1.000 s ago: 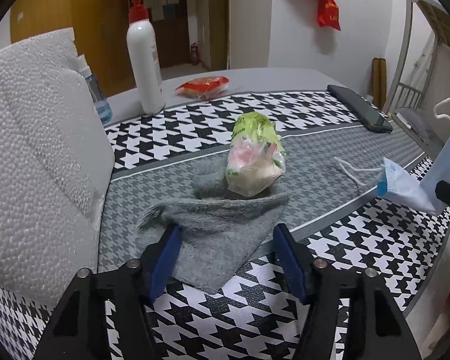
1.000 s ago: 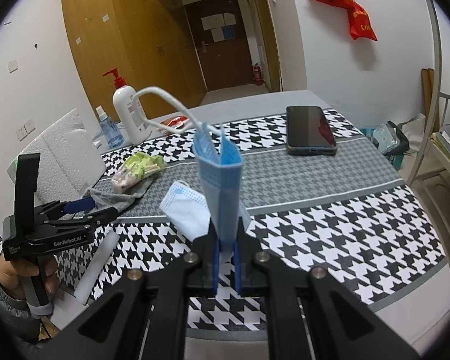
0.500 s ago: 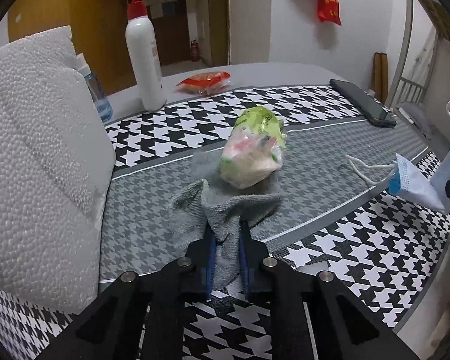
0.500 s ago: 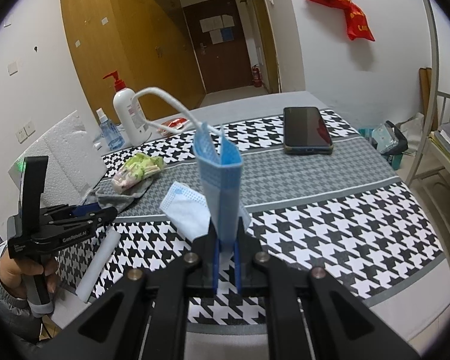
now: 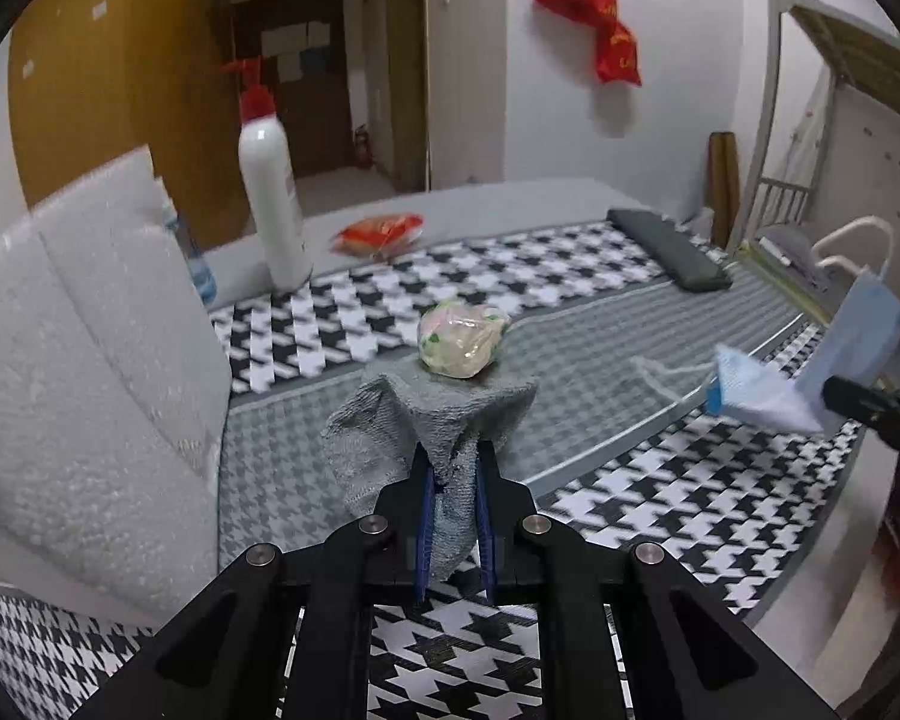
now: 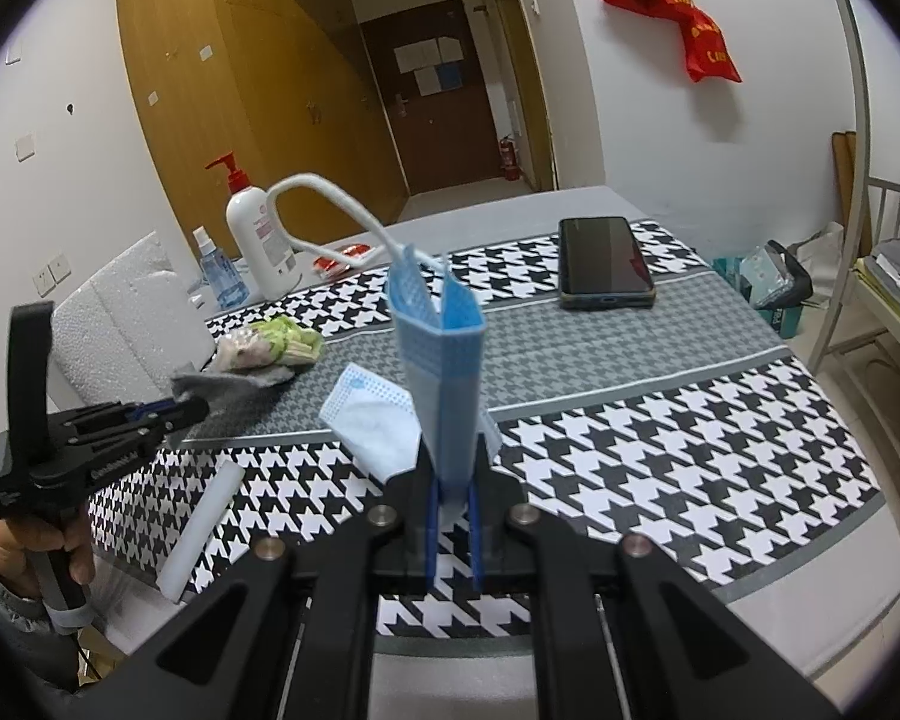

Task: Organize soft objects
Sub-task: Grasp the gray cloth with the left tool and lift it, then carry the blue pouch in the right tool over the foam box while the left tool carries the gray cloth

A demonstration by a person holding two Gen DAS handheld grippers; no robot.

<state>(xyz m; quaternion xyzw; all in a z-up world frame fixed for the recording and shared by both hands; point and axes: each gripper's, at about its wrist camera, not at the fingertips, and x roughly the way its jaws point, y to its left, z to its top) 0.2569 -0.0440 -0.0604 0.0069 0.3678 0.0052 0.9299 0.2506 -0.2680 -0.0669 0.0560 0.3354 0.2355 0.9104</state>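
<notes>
With its jaws newly clamped on the near edge of the grey cloth, left gripper seen lifting that edge clear of the houndstooth tablecloth. A second ago: jaws wide, straddling the cloth as it lay flat. Now: fabric bunched between the blue pads and peaked into a tent, far end still draped on the table under the plastic-wrapped packet, which rides on top and looks liable to roll off if the lift goes on. Right gripper unchanged, shut on the folded blue face mask and holding it upright above the table, ear loop arcing over; a second, paler mask lying flat just beside it. White foam block, pump bottle and phone untouched at the margins. Judged from here: cloth secured, sorting barely begun, both held items yet to be placed anywhere.
</notes>
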